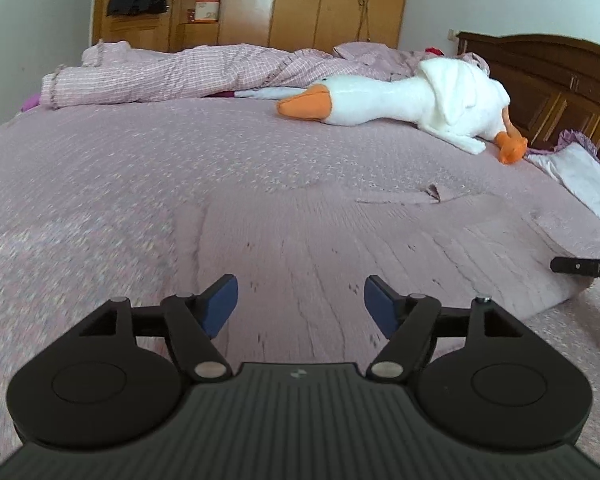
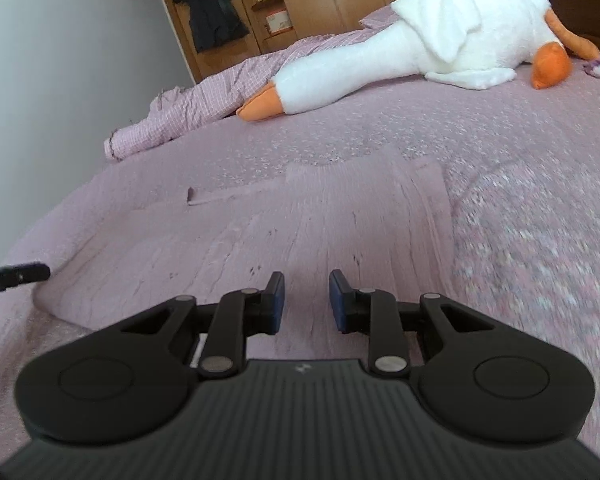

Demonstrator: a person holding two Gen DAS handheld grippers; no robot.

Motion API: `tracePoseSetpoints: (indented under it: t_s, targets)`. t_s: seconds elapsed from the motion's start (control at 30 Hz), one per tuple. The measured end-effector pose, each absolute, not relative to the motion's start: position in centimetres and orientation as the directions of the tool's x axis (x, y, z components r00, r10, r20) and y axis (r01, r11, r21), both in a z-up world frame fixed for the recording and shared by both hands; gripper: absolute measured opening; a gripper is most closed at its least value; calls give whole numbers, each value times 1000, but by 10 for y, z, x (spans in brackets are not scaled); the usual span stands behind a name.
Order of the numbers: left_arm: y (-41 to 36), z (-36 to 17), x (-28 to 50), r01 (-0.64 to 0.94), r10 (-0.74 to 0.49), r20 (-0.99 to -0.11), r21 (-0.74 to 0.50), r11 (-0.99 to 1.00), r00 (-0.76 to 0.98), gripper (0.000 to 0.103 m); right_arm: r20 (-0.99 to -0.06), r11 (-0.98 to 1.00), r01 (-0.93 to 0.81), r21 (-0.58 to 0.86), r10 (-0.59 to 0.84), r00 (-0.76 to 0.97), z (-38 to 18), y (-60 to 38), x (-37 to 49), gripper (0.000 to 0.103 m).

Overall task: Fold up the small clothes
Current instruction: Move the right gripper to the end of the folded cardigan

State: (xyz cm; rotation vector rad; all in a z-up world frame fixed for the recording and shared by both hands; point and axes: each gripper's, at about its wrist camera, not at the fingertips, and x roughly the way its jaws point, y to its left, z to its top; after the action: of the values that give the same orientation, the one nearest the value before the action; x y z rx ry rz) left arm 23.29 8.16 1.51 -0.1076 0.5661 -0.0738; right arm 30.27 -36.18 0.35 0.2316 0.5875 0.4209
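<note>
The small pink ribbed knit garment (image 1: 340, 248) lay spread flat on the bed (image 1: 100, 184), whose pink flowered cover was close to it in colour. The left claw (image 1: 301, 304) hung over its near part with its blue-padded jaws wide apart, grasping nothing. The right claw (image 2: 306, 300) hovered over the same cloth, its jaws closer together but still parted, and empty.

The chief risk appeared to be the matching colour: a claw lowered to pinch a hem could have caught the cover along with the knit, or only the cover. The thin fabric lay flush, so the pads might have slid over an edge without lifting it. The large white plush goose with an orange beak (image 1: 412, 96) lay well apart, unlikely to interfere.
</note>
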Motion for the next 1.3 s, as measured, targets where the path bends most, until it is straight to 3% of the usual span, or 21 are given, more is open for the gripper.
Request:
tracePoseSetpoints:
  t_s: [0.23, 0.37, 0.43, 0.53, 0.6, 0.73, 0.8, 1.03, 1.1, 1.3]
  targets:
    - [72, 15, 200, 14, -78, -515, -127, 992, 853, 76, -484, 894, -301, 332, 435, 759, -1, -374, 280, 29]
    - [71, 17, 194, 22, -79, -494, -121, 992, 866, 77, -463, 862, -263, 432, 463, 756, -4, -399, 288, 46]
    - [72, 17, 200, 10, -74, -497, -130, 991, 865, 85, -460, 840, -262, 475, 491, 740, -6, -404, 294, 47]
    - [75, 18, 214, 2, -65, -505, -124, 992, 861, 85, -453, 825, -278, 492, 515, 727, -4, -406, 305, 50]
    - [79, 20, 222, -2, -57, -497, -117, 993, 866, 85, -428, 788, -287, 545, 555, 713, -1, -413, 316, 62]
    - [87, 19, 232, -16, -48, -487, -128, 992, 872, 86, -351, 683, -278, 676, 630, 693, 4, -443, 335, 72]
    - [91, 17, 236, -25, -43, -487, -132, 991, 873, 86, -315, 658, -241, 713, 609, 728, 3, -459, 341, 86]
    - [101, 14, 253, -58, -27, -504, -153, 987, 863, 86, -395, 638, -67, 767, 552, 734, -37, -479, 403, 84]
    - [102, 15, 253, -55, -24, -497, -145, 988, 868, 86, -372, 604, -93, 792, 597, 711, -40, -481, 414, 86]
    - [100, 16, 257, -19, -65, -486, -165, 986, 871, 86, -423, 649, -196, 735, 665, 615, -37, -455, 447, 86]
